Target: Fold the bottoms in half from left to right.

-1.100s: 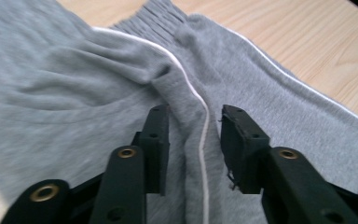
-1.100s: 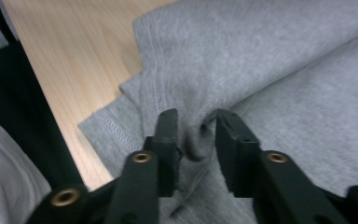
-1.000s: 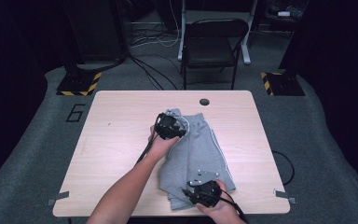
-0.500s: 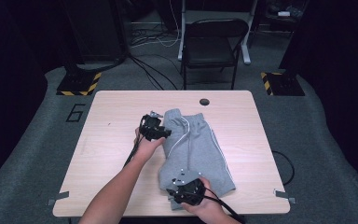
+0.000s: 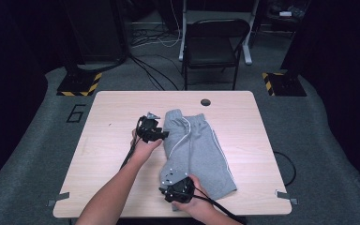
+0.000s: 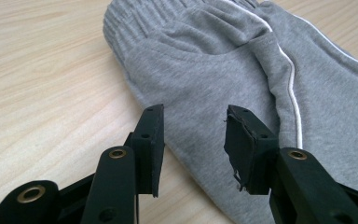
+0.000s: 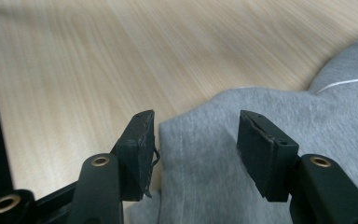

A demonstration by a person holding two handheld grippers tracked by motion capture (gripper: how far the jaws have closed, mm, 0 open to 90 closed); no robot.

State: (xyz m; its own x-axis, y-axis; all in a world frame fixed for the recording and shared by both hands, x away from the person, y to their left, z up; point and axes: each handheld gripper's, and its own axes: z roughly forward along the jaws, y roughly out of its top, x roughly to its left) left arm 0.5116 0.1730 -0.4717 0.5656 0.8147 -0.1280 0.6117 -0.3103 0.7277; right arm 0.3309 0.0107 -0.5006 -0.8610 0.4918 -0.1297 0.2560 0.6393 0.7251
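A black folding chair [image 5: 214, 47] stands on the grey floor [image 5: 37, 140] just beyond the far edge of the wooden bench [image 5: 108, 140]. Two black stand bases with yellow-and-black hazard stripes [image 5: 78, 84] sit at the far left and far right [image 5: 281, 83]. Cables [image 5: 150, 70] trail behind. A marking beside the bench, perhaps a "6" [image 5: 76, 113], shows on the floor.

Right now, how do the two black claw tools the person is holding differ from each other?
The left gripper sits at the waistband end of the grey shorts, far up the table; the right gripper sits at the leg-hem end, near the table's front edge. The left gripper points sideways at the shorts' edge; the right gripper is over the hem corner, its grey plate facing up. Both have jaws open, gripping nothing yet.
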